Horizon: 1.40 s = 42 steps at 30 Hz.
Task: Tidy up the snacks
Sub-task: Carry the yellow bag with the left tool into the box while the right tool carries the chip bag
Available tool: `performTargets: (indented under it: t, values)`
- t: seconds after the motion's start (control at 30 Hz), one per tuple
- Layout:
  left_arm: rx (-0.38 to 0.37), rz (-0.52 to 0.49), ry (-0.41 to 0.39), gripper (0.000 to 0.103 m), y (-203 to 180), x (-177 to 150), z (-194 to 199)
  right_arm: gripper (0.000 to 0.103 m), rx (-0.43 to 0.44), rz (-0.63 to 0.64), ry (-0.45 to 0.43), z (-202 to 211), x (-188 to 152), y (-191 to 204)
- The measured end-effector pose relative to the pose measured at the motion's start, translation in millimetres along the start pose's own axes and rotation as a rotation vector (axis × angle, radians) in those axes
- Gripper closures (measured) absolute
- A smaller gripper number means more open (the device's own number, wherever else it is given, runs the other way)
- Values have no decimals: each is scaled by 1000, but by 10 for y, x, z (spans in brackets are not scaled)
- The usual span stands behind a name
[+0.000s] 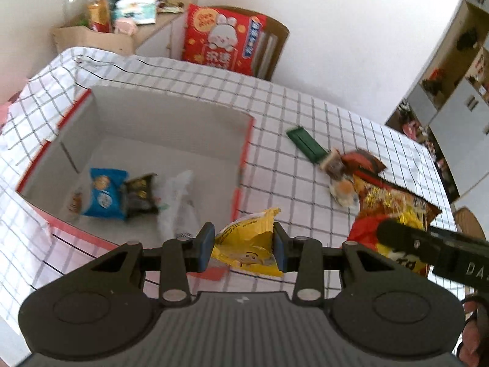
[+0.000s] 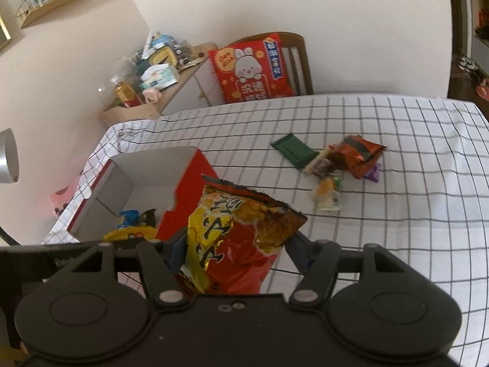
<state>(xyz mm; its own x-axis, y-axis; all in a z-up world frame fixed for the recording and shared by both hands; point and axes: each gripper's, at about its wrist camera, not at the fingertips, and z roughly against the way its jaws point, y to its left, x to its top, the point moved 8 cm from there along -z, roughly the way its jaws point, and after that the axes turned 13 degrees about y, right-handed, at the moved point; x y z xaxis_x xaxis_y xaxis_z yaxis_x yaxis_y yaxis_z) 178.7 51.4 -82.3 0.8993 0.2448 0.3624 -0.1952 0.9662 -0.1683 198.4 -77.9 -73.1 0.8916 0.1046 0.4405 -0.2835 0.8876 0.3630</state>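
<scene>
My left gripper is shut on a yellow snack packet and holds it at the near right corner of the open red-and-white box. The box holds a blue packet, a dark packet and a clear wrapper. My right gripper is shut on a large red-and-yellow chip bag, held above the cloth just right of the box. The bag also shows in the left wrist view. Loose snacks lie further right: a green bar, an orange packet and small sweets.
A checked cloth covers the table. A chair with a red rabbit cushion stands behind the table. A cluttered side shelf is at the back left. A purple sweet lies by the orange packet.
</scene>
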Motion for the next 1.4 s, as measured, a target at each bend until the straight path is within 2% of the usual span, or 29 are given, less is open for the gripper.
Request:
performTargets:
  t: [0.3, 0.63, 0.8, 1.0, 1.4]
  values:
    - [37, 65, -60, 64, 616, 302, 227, 38, 7, 88, 5, -159, 140, 550]
    - [90, 116, -69, 64, 1263, 583, 194, 38, 21, 184, 46, -520, 314, 1099]
    - [158, 120, -90, 64, 1517, 708, 102, 38, -11, 236, 64, -801, 405, 1300]
    - [173, 131, -81, 64, 1738, 861, -102, 38, -42, 280, 84, -1146, 550, 1460]
    - [210, 98, 10, 64, 1835, 1045, -664, 38, -115, 375, 164, -1777, 682, 1558]
